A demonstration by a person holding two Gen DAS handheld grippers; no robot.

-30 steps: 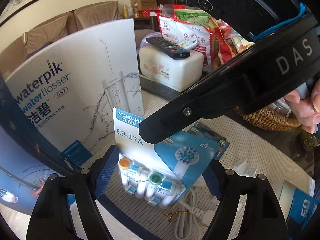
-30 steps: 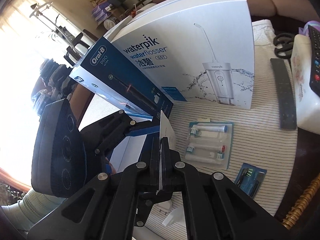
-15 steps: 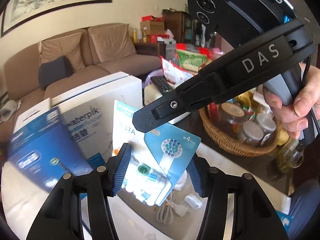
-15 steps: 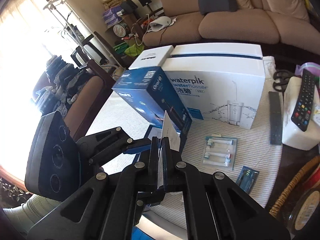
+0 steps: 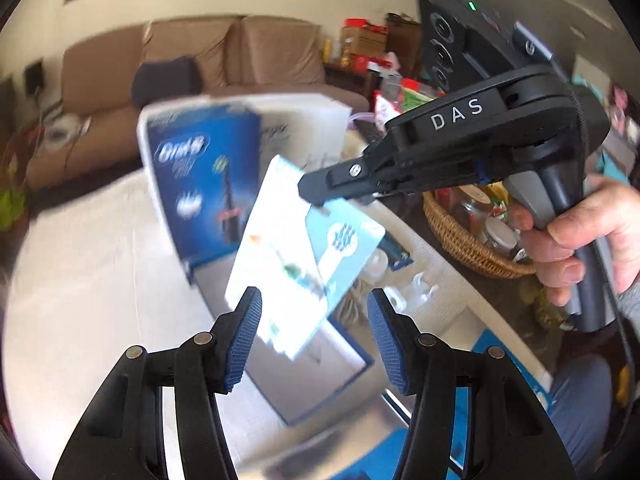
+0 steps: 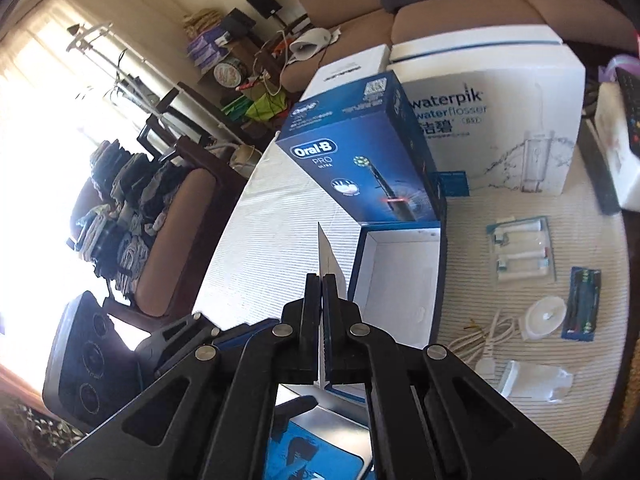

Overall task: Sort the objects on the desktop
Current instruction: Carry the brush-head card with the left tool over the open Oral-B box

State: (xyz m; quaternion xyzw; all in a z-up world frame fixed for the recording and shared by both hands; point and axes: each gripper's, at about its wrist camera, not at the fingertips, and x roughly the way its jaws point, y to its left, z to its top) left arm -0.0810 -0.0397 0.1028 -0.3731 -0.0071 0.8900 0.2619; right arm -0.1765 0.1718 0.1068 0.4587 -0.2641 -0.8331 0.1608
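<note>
On the striped tabletop (image 6: pixel 256 248), the blue Oral-B box (image 6: pixel 360 160) stands at the left with an open blue-rimmed box (image 6: pixel 400 280) in front of it and the white Waterpik box (image 6: pixel 492 128) behind. The left gripper (image 5: pixel 314 340) has its jaws partly apart, the lower edge of the brush-head pack (image 5: pixel 296 256) between them; contact is blurred. The right gripper (image 6: pixel 322 292) clamps its jaws on the pack's upper edge, holding it above the tabletop. Further right lie another brush-head pack (image 6: pixel 520 252), a charger base (image 6: pixel 544 316) and a wicker basket (image 5: pixel 460 240).
</note>
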